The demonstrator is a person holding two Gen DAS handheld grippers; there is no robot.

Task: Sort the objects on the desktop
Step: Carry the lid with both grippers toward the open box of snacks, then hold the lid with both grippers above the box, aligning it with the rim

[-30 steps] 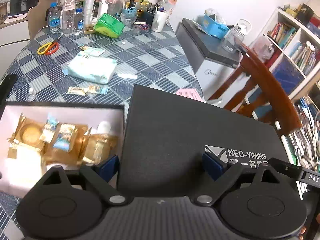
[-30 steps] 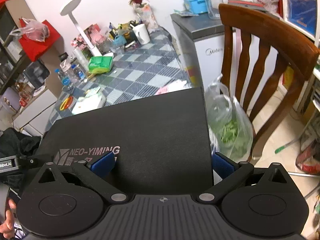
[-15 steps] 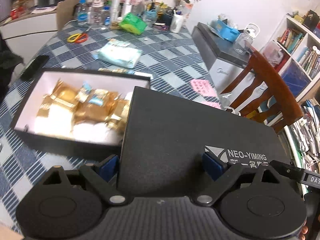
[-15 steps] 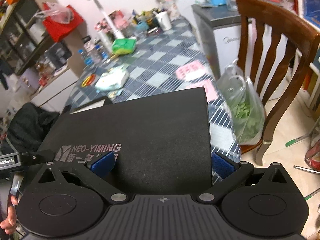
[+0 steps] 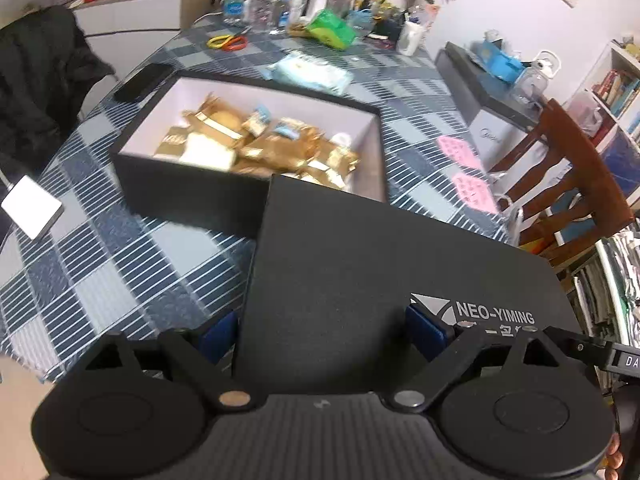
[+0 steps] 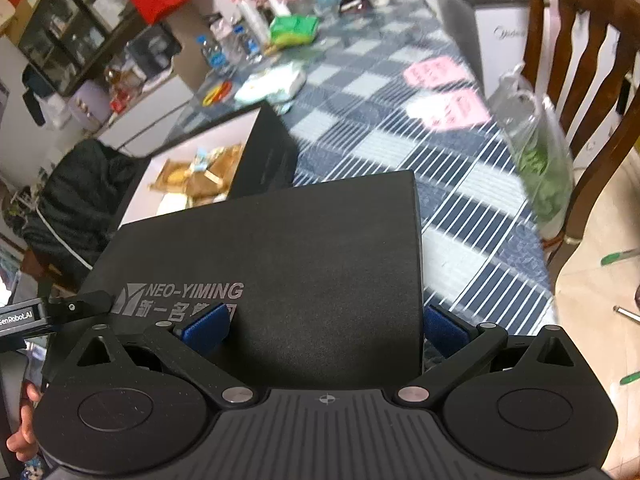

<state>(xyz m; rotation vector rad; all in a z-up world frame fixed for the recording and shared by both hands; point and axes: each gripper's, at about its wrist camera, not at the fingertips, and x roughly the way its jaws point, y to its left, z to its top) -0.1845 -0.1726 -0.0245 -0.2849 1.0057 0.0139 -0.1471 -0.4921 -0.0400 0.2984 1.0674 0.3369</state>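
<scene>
White rectangular slab [image 5: 32,206]: smooth, flat, rounded corners; lies at the table's left edge.

Table [image 5: 100,264]: cloth in blue-grey checks, some squares striped white.

Open box [image 5: 188,196]: matte black walls outside, pale smooth lining inside; rectangular, standing on the table. Holds crinkled gold foil packets [image 5: 280,152], a few with light blue labels.

Left gripper [image 5: 324,330]: black plastic linkage, blue textured pads; clamped across the lid's left near corner, one pad on the lid's side edge, the other on its top face.

Black lid [image 5: 360,260]: flat, rectangular, fine-grained matte surface, silver "NEO-YIMING" print at its near edge. Carried above the table, nearer than the open box and slightly to its right, overlapping the box's near right corner in the left wrist view.

Right gripper [image 6: 324,326]: same build; clamped across the lid's right near corner.

Pink sheets [image 6: 452,108]: two, thin, printed, flat on the cloth.

Wooden chair [image 6: 592,60]: reddish-brown, slatted back; a clear plastic bag [image 6: 540,152] of greens hangs just beside it.
</scene>
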